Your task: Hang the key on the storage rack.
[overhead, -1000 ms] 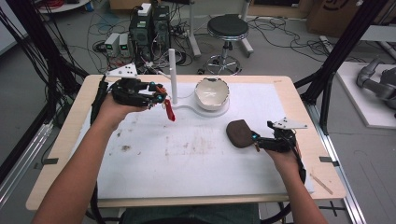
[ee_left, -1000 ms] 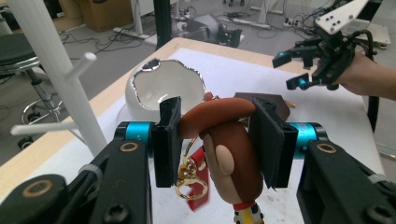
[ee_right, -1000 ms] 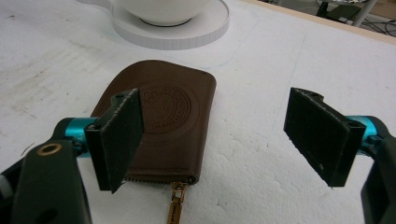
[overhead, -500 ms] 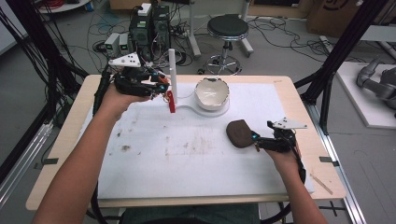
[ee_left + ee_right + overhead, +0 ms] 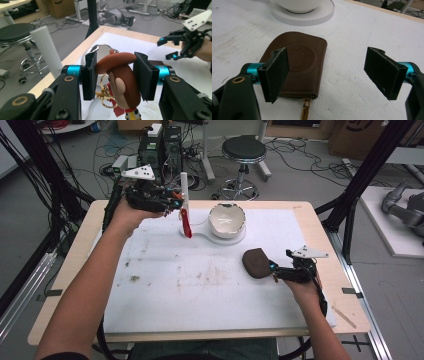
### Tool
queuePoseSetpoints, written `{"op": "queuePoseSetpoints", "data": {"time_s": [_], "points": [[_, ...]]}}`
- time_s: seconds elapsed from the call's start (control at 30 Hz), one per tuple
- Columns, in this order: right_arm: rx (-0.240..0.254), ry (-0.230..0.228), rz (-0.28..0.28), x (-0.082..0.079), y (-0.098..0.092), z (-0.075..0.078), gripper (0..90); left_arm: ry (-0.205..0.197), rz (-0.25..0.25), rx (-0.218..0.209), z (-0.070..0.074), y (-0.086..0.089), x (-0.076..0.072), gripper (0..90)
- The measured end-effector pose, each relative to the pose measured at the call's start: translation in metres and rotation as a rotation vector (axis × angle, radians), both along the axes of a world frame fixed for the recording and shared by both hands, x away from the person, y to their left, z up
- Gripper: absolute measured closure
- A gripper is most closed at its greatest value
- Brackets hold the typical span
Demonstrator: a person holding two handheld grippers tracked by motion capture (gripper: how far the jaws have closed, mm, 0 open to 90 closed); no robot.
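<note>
The left claw (image 5: 115, 75) clamps a cowboy keychain (image 5: 120, 80) above the counter's (image 5: 300, 207) eleven-o'clock corner, while the right claw (image 5: 332, 72) gapes over a brown pouch (image 5: 299, 65) at three o'clock.

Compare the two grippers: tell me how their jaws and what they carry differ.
The left gripper has its jaws shut on a cowboy figure keychain, held above the table; the right gripper has its jaws wide open and holds nothing. The left is raised near the white post; the right sits low beside the brown pouch. Both have black pads.
</note>
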State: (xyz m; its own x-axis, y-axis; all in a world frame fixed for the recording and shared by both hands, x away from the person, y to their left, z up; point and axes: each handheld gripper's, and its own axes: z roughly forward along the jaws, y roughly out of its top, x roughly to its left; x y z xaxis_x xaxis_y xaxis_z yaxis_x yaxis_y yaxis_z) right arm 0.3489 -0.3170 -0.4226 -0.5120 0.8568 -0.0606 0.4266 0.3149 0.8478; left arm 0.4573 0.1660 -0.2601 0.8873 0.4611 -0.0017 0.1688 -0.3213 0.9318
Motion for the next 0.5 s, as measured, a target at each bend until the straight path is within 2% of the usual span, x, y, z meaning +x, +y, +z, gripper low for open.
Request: {"op": "queuePoseSetpoints", "data": {"time_s": [0.23, 0.5], "points": [[0.005, 0.004, -0.005, 0.000, -0.001, 0.000, 20.2, -0.010, 0.046, 0.002, 0.005, 0.001, 0.014, 55.2], [0.005, 0.004, -0.002, 0.001, -0.001, -0.001, 20.2, -0.009, 0.082, 0.020, 0.006, 0.003, 0.022, 55.2]]}}
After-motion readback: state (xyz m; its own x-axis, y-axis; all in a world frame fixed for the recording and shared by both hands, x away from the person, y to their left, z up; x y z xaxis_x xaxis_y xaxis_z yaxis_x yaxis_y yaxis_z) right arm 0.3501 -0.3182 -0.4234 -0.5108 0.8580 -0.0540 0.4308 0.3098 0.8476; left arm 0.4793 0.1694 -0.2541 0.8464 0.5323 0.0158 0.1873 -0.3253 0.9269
